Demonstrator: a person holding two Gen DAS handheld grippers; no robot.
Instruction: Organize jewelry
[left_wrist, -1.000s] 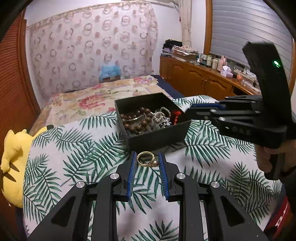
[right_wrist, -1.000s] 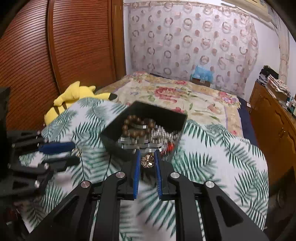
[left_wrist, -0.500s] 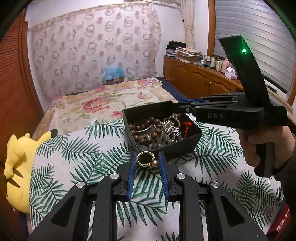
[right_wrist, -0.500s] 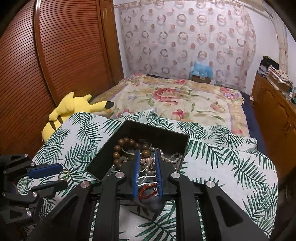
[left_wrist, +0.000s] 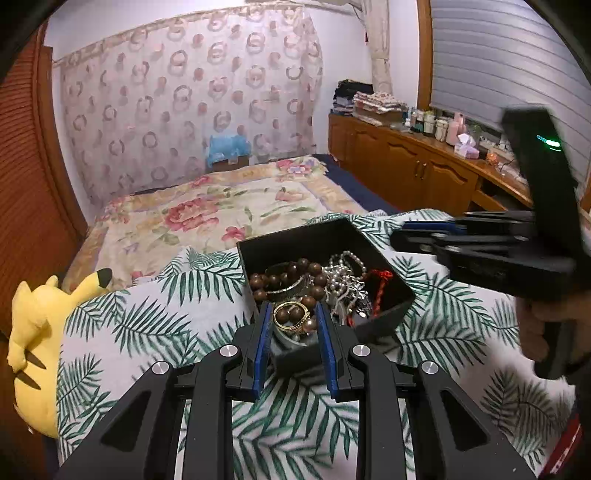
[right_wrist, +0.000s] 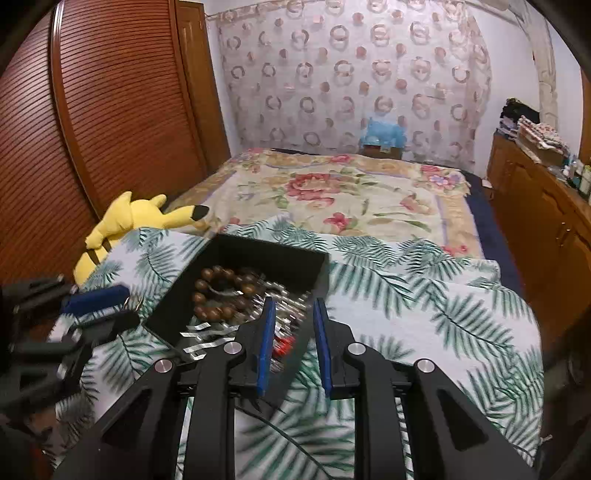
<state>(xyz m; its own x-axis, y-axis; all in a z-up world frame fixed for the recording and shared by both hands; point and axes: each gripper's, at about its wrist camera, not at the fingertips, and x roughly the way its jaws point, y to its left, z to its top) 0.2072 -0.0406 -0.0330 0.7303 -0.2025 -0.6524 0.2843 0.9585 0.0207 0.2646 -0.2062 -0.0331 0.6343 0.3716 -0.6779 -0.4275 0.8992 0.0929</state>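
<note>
Right now my left gripper (left_wrist: 291, 321) has its fingers clamped on a gold ring (left_wrist: 291, 318) set with a brownish pearl bead, and I see it poised over the near edge of the black jewelry box (left_wrist: 317, 240). That box sits on a palm-leaf cloth (left_wrist: 159, 325) spread over the bed, and it holds a brown bead bracelet (left_wrist: 284, 277), a tangle of silver chains (left_wrist: 345, 280) and a red cord (left_wrist: 380, 284). My right gripper (right_wrist: 293, 328) hangs over the box's near right corner with its fingers slightly apart and nothing between them. From the left wrist view I see it off to the right, blurred, a hand (left_wrist: 543, 332) around its handle. A yellow plush toy (right_wrist: 133, 218) lies at the cloth's left edge.
</note>
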